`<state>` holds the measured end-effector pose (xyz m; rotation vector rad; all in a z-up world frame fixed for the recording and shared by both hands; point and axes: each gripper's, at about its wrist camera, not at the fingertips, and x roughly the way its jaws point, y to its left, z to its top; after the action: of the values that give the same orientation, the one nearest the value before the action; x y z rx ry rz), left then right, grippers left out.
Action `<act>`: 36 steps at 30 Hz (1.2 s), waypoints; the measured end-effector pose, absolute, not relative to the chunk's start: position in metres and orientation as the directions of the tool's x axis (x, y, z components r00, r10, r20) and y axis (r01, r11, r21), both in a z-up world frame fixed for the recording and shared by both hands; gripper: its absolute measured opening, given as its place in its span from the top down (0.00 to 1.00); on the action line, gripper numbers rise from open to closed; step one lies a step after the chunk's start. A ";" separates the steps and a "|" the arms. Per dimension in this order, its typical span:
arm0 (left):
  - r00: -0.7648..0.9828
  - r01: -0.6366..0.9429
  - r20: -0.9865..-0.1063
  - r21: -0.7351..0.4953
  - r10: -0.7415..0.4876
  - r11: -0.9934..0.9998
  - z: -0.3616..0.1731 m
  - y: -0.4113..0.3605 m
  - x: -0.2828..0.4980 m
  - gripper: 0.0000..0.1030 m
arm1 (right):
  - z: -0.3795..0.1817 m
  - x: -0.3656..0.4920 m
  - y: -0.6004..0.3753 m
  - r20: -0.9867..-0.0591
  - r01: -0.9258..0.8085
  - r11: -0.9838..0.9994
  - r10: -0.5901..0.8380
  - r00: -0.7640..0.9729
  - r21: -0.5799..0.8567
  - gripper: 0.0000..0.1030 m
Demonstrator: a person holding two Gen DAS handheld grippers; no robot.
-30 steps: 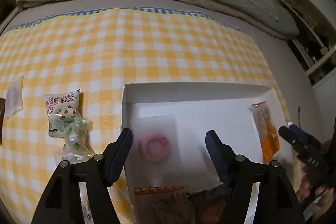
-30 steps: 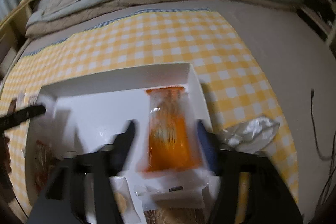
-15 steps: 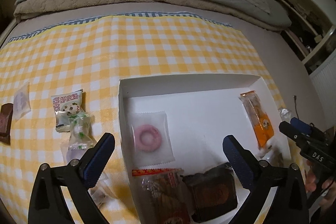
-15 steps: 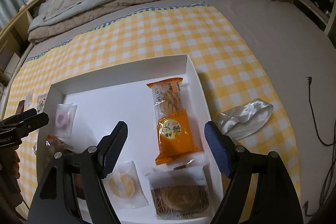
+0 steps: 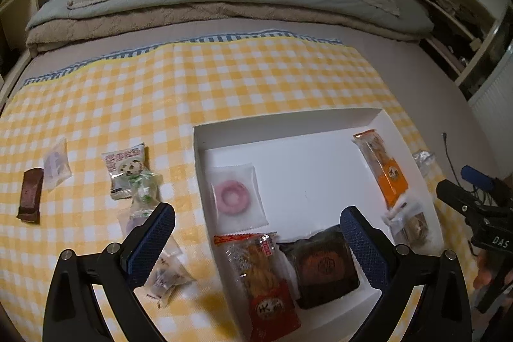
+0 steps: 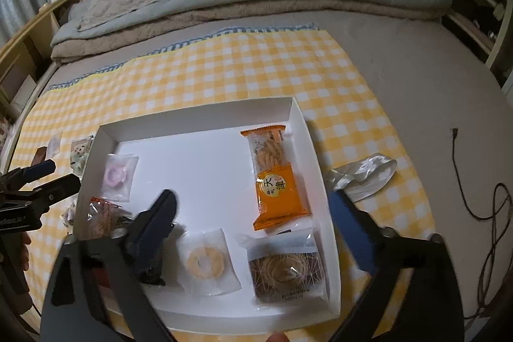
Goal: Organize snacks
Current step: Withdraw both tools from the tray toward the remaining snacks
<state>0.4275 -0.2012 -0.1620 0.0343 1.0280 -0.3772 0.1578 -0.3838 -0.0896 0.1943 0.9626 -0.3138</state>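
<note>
Now both empty: left gripper (image 5: 258, 241) jaws wide, right gripper (image 6: 253, 225) jaws opening. Next, approach cookie packet (image 5: 125, 169) low, pinching its edge.

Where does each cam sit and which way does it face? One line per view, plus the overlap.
Left wrist: on the left tongs, angled down at the white box and loose snacks on the checked cloth; own open fingers show, right tongs at the right edge.
Right wrist: on the right tongs, angled down over the box's right half; own fingers, jaws opening, nothing between; left tongs at the left edge.
Shared: box, orange packet, pink ring, bed.
</note>
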 end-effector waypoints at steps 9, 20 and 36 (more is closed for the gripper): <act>0.479 0.340 -0.828 -0.131 -0.292 0.931 -0.133 -0.179 0.399 0.00 | -0.067 0.145 -0.358 -0.823 0.341 0.940 -0.198 0.533 -0.006 0.00; 0.509 0.318 -0.820 -0.101 -0.260 0.943 -0.110 -0.130 0.372 0.00 | -0.054 0.142 -0.322 -0.811 0.324 0.946 -0.194 0.552 -0.006 0.00; 0.558 0.191 -0.810 -0.090 -0.184 0.977 -0.092 -0.032 0.359 0.00 | -0.054 0.183 -0.242 -0.803 0.208 0.978 -0.107 0.586 0.021 0.00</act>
<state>0.3590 -0.0320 -0.0917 0.0087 0.9541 -0.2211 0.1833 -0.2417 -0.0542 0.1175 0.9276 -0.1841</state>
